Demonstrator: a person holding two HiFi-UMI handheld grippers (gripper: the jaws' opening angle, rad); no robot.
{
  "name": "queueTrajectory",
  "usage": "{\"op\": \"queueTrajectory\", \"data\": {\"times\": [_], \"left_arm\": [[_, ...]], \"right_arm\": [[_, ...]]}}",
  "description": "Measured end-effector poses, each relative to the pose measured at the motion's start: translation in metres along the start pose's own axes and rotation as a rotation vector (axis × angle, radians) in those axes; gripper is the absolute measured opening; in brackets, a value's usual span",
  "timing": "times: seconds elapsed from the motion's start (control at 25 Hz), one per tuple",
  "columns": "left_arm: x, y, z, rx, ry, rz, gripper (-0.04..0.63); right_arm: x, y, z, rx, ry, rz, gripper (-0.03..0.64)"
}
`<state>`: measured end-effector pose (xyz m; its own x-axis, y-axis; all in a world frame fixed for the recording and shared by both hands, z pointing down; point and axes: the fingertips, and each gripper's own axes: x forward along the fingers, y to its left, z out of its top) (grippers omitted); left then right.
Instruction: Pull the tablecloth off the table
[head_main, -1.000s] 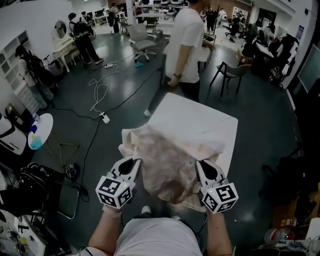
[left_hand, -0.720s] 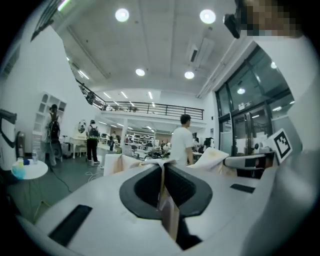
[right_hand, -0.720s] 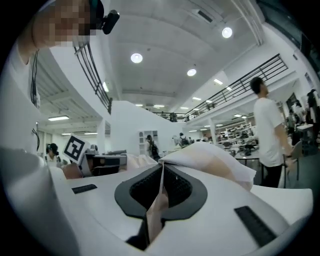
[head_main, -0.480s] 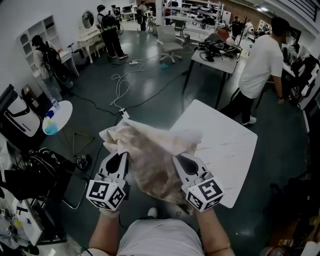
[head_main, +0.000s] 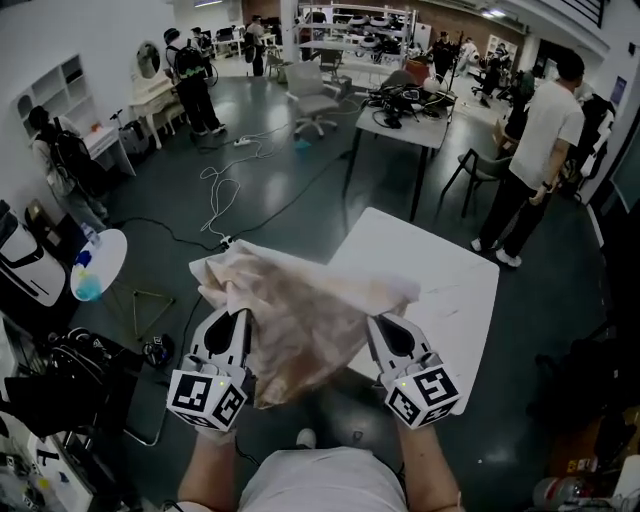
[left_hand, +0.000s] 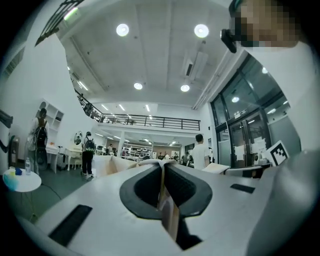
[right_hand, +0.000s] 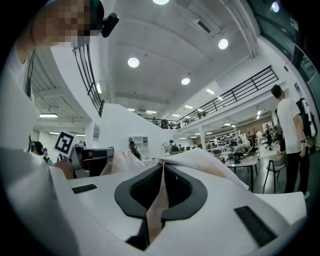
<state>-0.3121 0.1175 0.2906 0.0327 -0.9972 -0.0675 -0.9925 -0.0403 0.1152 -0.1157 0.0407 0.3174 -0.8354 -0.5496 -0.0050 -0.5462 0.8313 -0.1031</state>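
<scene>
- Over the near edge of a white square table (head_main: 455, 300), seen from above, a person holds a two-jaw tool in each hand.
- The left tool (head_main: 233, 320) is clamped tight on one bunched edge of the beige tablecloth (head_main: 300, 325), with a thin fold of cloth pinched between its closed jaws.
- The right tool (head_main: 386, 328) is closed in the same way on the cloth's other side, with a strip of fabric squeezed between its jaws.
- Both tools point roughly level and away from the person.
- The tablecloth hangs crumpled between the two tools, in a heap mostly off the table's near left side.
- Only the cloth's far edge lies on the table, and most of the white tabletop shows uncovered.
- Beyond the table, a person in a white shirt (head_main: 545, 150) stands on the dark floor.
- White cables (head_main: 222, 195) trail across the floor at upper left.
- A small round side table (head_main: 100, 262) stands at the far left.
</scene>
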Motion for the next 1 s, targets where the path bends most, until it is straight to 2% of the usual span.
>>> {"op": "queueTrajectory", "data": {"times": [0.56,0.8,1.0], "left_arm": [[0.08,-0.095,0.003,0.053,0.015,-0.273,0.018],[0.098,-0.133,-0.011,0.075,0.039,-0.351,0.018],[0.106,-0.15,-0.019,0.068,0.053,-0.396,0.018]], "right_arm": [[-0.079,-0.072,0.055,-0.123,-0.123,-0.317,0.029],[-0.101,-0.086,0.057,-0.187,-0.121,-0.385,0.029],[-0.115,-0.098,0.054,-0.198,-0.118,-0.451,0.029]]}}
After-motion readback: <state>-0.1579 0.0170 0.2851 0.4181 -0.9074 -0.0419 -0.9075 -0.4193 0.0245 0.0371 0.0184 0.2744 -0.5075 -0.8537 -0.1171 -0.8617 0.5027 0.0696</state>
